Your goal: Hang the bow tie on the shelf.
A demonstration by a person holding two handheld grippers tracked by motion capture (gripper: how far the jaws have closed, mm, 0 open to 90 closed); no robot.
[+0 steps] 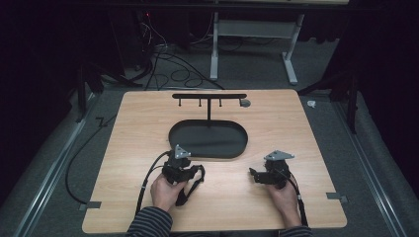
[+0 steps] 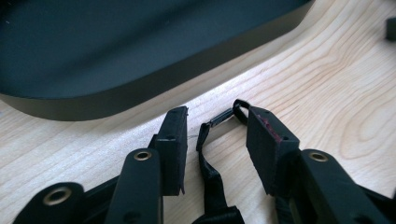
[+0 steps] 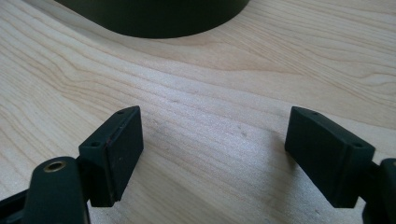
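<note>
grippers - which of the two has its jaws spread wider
The right gripper: its jaws stand far apart over bare table. The left gripper has a narrower gap, with a black strap lying in it.

Left hand [image 1: 167, 190] holds left gripper [image 1: 179, 165], jaws partly apart with a black strap [image 2: 212, 163] lying between them; right hand [image 1: 283, 195] holds right gripper [image 1: 261, 176], jaws wide apart, nothing between
</note>
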